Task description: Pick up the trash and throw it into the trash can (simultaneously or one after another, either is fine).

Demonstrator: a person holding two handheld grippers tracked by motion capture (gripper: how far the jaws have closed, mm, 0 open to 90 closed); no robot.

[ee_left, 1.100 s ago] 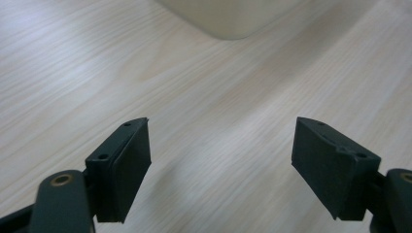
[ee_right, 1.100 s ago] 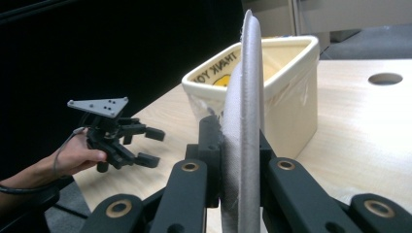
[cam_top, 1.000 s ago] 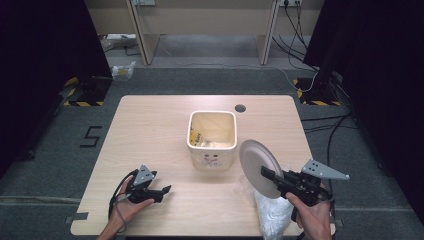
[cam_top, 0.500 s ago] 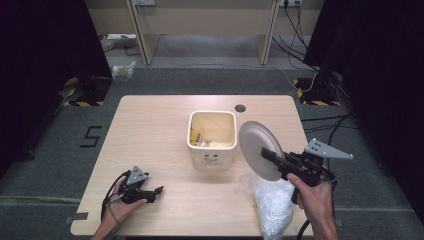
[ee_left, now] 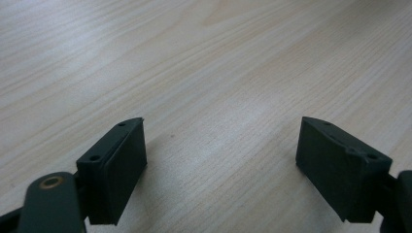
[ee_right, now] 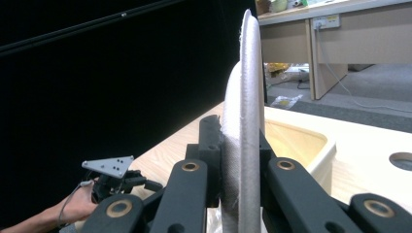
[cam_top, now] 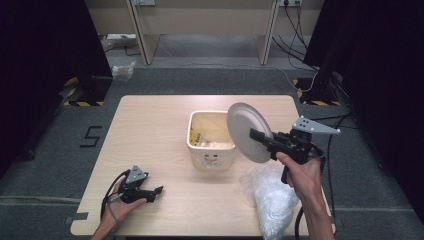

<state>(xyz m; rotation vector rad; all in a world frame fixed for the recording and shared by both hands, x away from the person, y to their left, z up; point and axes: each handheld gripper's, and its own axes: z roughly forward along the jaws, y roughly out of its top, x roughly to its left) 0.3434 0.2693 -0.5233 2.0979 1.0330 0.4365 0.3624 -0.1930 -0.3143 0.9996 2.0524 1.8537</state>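
Above the wooden table [cam_top: 150, 130], beside the bin [cam_top: 211, 138], the right gripper [cam_top: 260, 137] clamps the tilted plate [cam_top: 248, 131]; left gripper [cam_top: 152, 192] open.

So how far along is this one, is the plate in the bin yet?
Not yet. Done: the right gripper is shut on the paper plate and holds it on edge in the air beside the cream bin, which already has scraps inside. In hand: bringing the plate to the bin. Left: likely dropping it in. The left gripper rests open on the table; the plastic bag lies untouched.
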